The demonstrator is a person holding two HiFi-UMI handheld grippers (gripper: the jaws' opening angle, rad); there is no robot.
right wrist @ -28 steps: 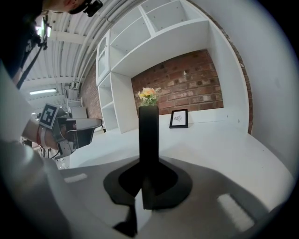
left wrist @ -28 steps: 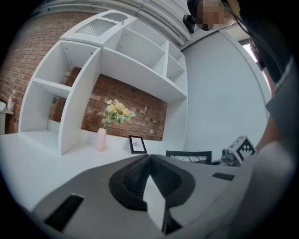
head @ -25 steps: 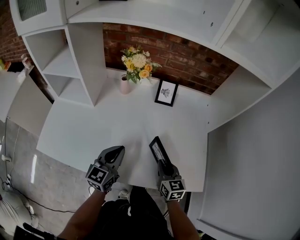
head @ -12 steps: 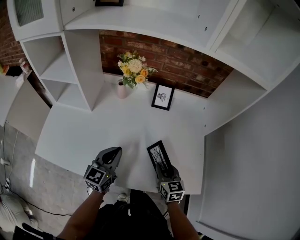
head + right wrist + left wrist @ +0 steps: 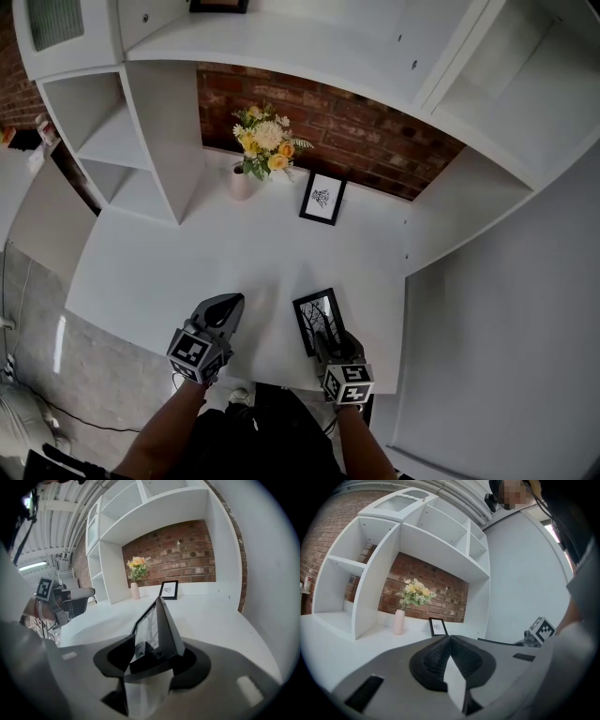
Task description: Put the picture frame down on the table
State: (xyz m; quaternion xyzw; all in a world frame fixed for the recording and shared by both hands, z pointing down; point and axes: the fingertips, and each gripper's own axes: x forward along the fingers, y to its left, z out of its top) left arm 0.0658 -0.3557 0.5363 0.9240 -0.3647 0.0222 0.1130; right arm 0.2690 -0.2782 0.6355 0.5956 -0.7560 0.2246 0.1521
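Note:
A black picture frame with a tree print lies tilted over the front right of the white table. My right gripper is shut on its near edge. In the right gripper view the picture frame juts forward from between the jaws, slanted on its side. Whether its far edge touches the table I cannot tell. My left gripper hovers at the front middle of the table, shut and holding nothing; its closed fingertips point toward the back wall.
A second black frame stands upright against the brick wall. A pink vase of yellow and white flowers stands to its left. White shelf units flank the table on the left and right.
The right gripper has turned the picture frame from edge-on toward flat, so its tree print now faces up, and drawn it slightly toward the table's front edge. The left gripper stayed put.

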